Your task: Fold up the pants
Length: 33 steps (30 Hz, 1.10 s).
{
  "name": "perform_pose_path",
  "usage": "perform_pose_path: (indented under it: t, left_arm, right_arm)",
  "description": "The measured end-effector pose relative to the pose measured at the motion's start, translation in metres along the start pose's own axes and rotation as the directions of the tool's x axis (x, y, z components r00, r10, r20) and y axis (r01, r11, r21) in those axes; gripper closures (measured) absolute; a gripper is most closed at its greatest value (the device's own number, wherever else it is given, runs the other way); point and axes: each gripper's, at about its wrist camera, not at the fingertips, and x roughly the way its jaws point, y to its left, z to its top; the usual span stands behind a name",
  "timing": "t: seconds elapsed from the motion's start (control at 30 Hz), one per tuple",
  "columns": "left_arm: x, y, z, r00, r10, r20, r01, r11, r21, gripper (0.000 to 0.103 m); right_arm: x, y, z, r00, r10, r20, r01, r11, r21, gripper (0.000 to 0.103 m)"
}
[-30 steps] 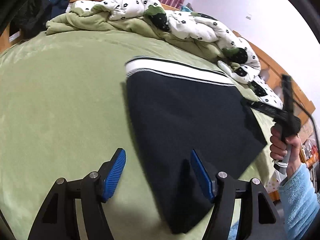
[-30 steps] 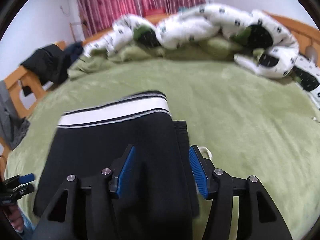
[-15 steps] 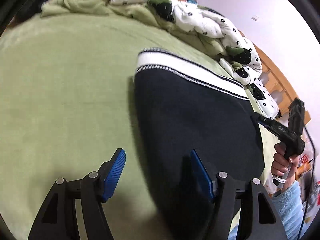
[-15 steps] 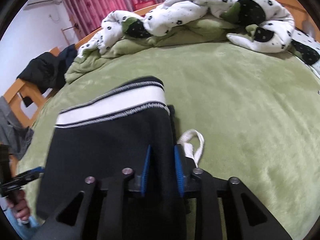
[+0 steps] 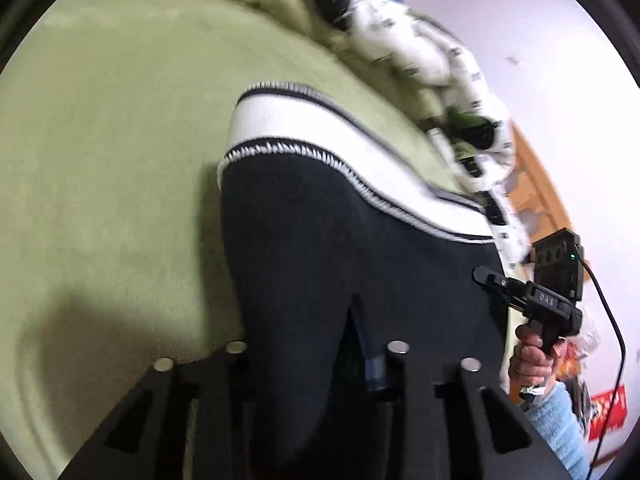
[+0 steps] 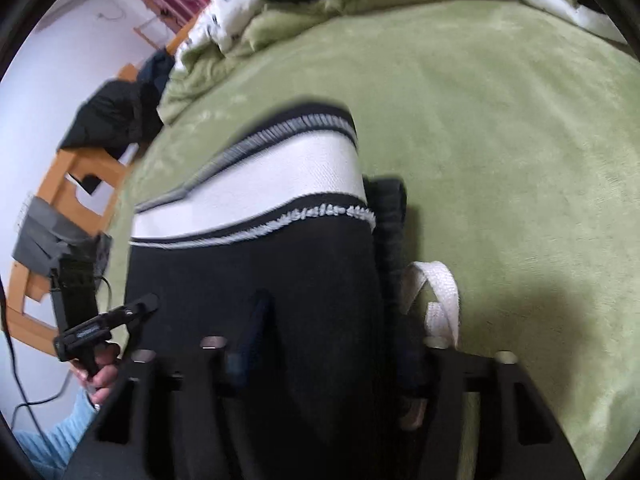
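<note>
Black pants (image 5: 320, 248) with a white waistband (image 5: 280, 128) lie folded on the green bedspread (image 5: 100, 140). My left gripper (image 5: 316, 360) is shut on the near edge of the pants, with cloth draped over its fingers. My right gripper (image 6: 324, 356) is shut on the near right edge of the pants (image 6: 280, 272); one blue pad (image 6: 248, 340) shows. A white drawstring loop (image 6: 440, 292) sticks out at the right side. Each gripper shows in the other's view, the right one (image 5: 532, 300) and the left one (image 6: 96, 328).
A white dotted duvet (image 5: 420, 52) and green blanket are heaped at the far side of the bed. A wooden bed frame (image 6: 60, 184) with dark clothes (image 6: 116, 116) stands at the left. A white wall is behind.
My left gripper has closed on the pants' near edge. My right gripper closed on the pants earlier and stays shut. Both have moved closer in, and the pants' near edge lifts.
</note>
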Motion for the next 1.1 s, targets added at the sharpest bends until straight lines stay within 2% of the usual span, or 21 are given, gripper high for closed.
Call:
perform_pose_path:
  t: [0.07, 0.13, 0.2, 0.33, 0.4, 0.5, 0.57, 0.63, 0.67, 0.7, 0.73, 0.77, 0.8, 0.83, 0.87, 0.9, 0.97, 1.03, 1.1]
  left_arm:
    - [-0.016, -0.009, 0.004, 1.000, -0.025, 0.013, 0.025, 0.999, 0.025, 0.080]
    - [-0.032, -0.012, 0.009, 0.997, -0.071, 0.011, 0.071, 0.997, 0.006, 0.082]
    - [-0.051, -0.006, 0.016, 0.996, -0.086, 0.012, 0.086, 0.996, -0.021, 0.082]
    - [-0.106, 0.024, 0.030, 0.998, -0.019, 0.065, 0.020, 1.000, -0.017, 0.082]
    - [-0.132, 0.048, 0.041, 0.998, 0.034, 0.049, -0.033, 0.999, -0.011, 0.082]
    - [-0.146, 0.080, 0.047, 0.991, 0.133, 0.033, -0.134, 0.991, 0.022, 0.080]
    - [-0.132, 0.105, 0.047, 0.985, 0.174, -0.020, -0.174, 0.985, 0.021, 0.074]
    - [-0.113, 0.131, 0.043, 0.977, 0.209, -0.041, -0.209, 0.978, -0.006, 0.069]
    - [-0.105, 0.142, 0.038, 0.976, 0.214, -0.036, -0.215, 0.977, -0.016, 0.060]
    - [-0.103, 0.147, 0.035, 0.974, 0.225, -0.025, -0.225, 0.974, -0.025, 0.048]
    - [-0.105, 0.149, 0.033, 0.971, 0.237, -0.007, -0.237, 0.971, -0.033, 0.045]
    - [-0.113, 0.145, 0.031, 0.966, 0.257, 0.027, -0.257, 0.966, -0.024, 0.045]
    - [-0.121, 0.141, 0.029, 0.954, 0.293, 0.056, -0.293, 0.956, -0.008, 0.045]
    - [-0.131, 0.135, 0.029, 0.934, 0.346, 0.092, -0.349, 0.937, 0.013, 0.045]
    - [-0.144, 0.126, 0.028, 0.903, 0.403, 0.151, -0.413, 0.910, 0.041, 0.045]
    - [-0.154, 0.118, 0.028, 0.888, 0.414, 0.201, -0.434, 0.899, 0.066, 0.043]
    - [-0.163, 0.103, 0.038, 0.886, 0.383, 0.263, -0.421, 0.901, 0.105, 0.037]
    - [-0.154, 0.088, 0.052, 0.900, 0.340, 0.274, -0.386, 0.912, 0.136, 0.037]
    - [-0.130, 0.074, 0.069, 0.908, 0.320, 0.271, -0.373, 0.912, 0.170, 0.037]
  right_arm:
    - [-0.016, 0.015, 0.000, 0.998, 0.029, 0.049, -0.030, 0.999, 0.022, 0.078]
    - [-0.025, 0.045, -0.003, 0.996, -0.009, 0.086, 0.010, 1.000, -0.011, 0.080]
    - [-0.027, 0.071, -0.004, 0.994, -0.004, 0.106, 0.006, 1.000, -0.025, 0.080]
    - [-0.006, 0.110, -0.005, 0.991, 0.100, 0.085, -0.100, 0.995, 0.004, 0.081]
    - [0.019, 0.131, -0.005, 0.983, 0.175, 0.055, -0.176, 0.984, 0.017, 0.081]
    - [0.062, 0.152, -0.011, 0.974, 0.224, 0.016, -0.224, 0.974, 0.014, 0.081]
    - [0.091, 0.154, -0.013, 0.982, 0.187, 0.000, -0.187, 0.982, 0.002, 0.080]
    - [0.117, 0.144, -0.011, 0.996, 0.087, 0.017, -0.087, 0.996, -0.020, 0.070]
    - [0.127, 0.136, -0.011, 0.996, 0.081, 0.022, -0.080, 0.996, -0.028, 0.066]
    - [0.131, 0.131, -0.012, 0.996, 0.087, 0.007, -0.087, 0.996, -0.014, 0.058]
    - [0.132, 0.131, -0.012, 0.997, 0.076, -0.007, -0.076, 0.997, -0.017, 0.051]
    - [0.126, 0.134, -0.011, 0.999, 0.040, -0.016, -0.040, 0.998, -0.053, 0.051]
    - [0.118, 0.144, -0.011, 1.000, -0.021, -0.012, 0.019, 0.993, -0.119, 0.050]
    - [0.106, 0.157, -0.012, 0.995, -0.101, 0.019, 0.103, 0.975, -0.196, 0.051]
    - [0.093, 0.168, -0.013, 0.984, -0.164, 0.065, 0.175, 0.952, -0.252, 0.051]
    - [0.078, 0.182, -0.013, 0.970, -0.205, 0.130, 0.236, 0.920, -0.312, 0.053]
    - [0.062, 0.198, -0.009, 0.958, -0.202, 0.204, 0.264, 0.900, -0.347, 0.053]
    - [0.059, 0.219, 0.001, 0.951, -0.163, 0.262, 0.254, 0.897, -0.362, 0.053]
    - [0.078, 0.235, 0.011, 0.951, -0.138, 0.276, 0.243, 0.885, -0.397, 0.055]
